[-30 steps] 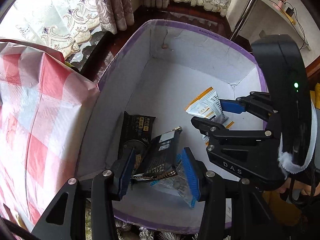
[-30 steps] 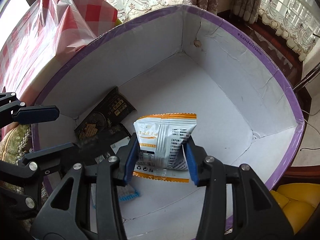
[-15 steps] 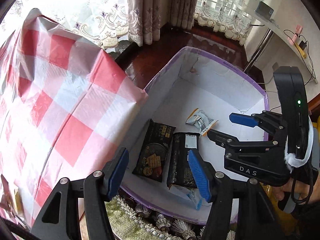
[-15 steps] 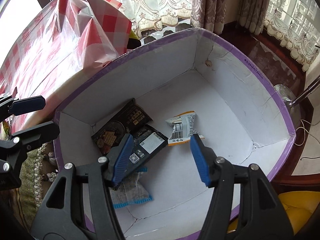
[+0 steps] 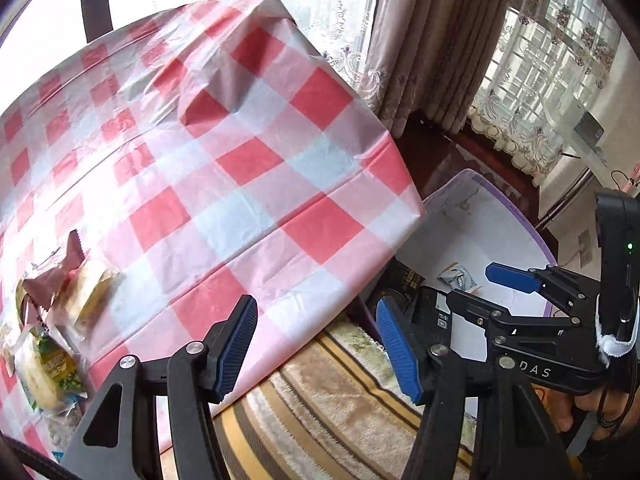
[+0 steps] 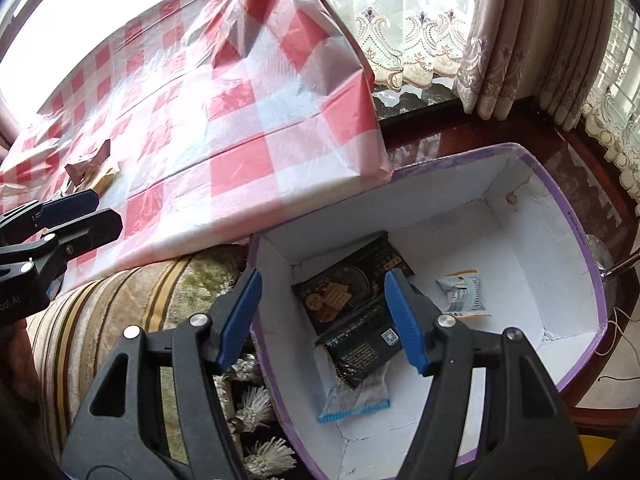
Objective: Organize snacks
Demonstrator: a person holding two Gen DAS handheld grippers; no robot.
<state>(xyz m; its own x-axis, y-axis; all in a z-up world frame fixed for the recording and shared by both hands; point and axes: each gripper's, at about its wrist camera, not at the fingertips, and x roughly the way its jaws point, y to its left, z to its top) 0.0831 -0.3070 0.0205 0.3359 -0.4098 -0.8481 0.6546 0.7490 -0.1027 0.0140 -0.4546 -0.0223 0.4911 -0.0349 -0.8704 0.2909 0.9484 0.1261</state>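
Right wrist view: right tool (image 6: 322, 318) open, empty, above purple-rimmed box (image 6: 576, 236). Box holds two black cracker packs (image 6: 344, 288), white-orange packet (image 6: 462, 294), clear blue-edged packet (image 6: 358, 396). Left tool (image 5: 316, 350) open, empty, near table edge; remaining snack packets (image 5: 48, 356) at table's left edge. Packets likely light, crinkly, slippery; pinch flat across middle.

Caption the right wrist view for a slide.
Open right gripper above a purple-rimmed white cardboard box holding two black snack packets, a white-and-orange packet and a clear blue-edged packet.
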